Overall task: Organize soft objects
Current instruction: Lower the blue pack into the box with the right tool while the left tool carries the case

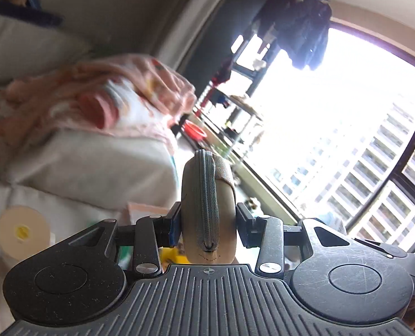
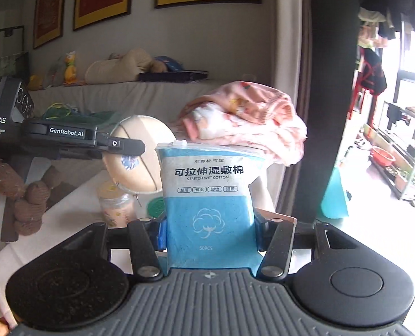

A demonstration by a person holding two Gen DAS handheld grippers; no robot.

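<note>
Between the fingers of the left gripper (image 1: 209, 225) sits a round beige zip pouch (image 1: 207, 210), clamped edge-on with its zipper facing the camera. The right gripper (image 2: 209, 231) is closed on a blue packet of cotton pads (image 2: 207, 196), held upright. Both items are lifted clear, in front of a white sofa carrying a pink blanket (image 2: 246, 123). The step in hand appears to be transport of both soft items. The next move calls for a chosen resting place and a controlled release. The packet reads "STRETCH WET COTTON" and "50PCS"; the left gripper body reads "GenRobot.AI".
</note>
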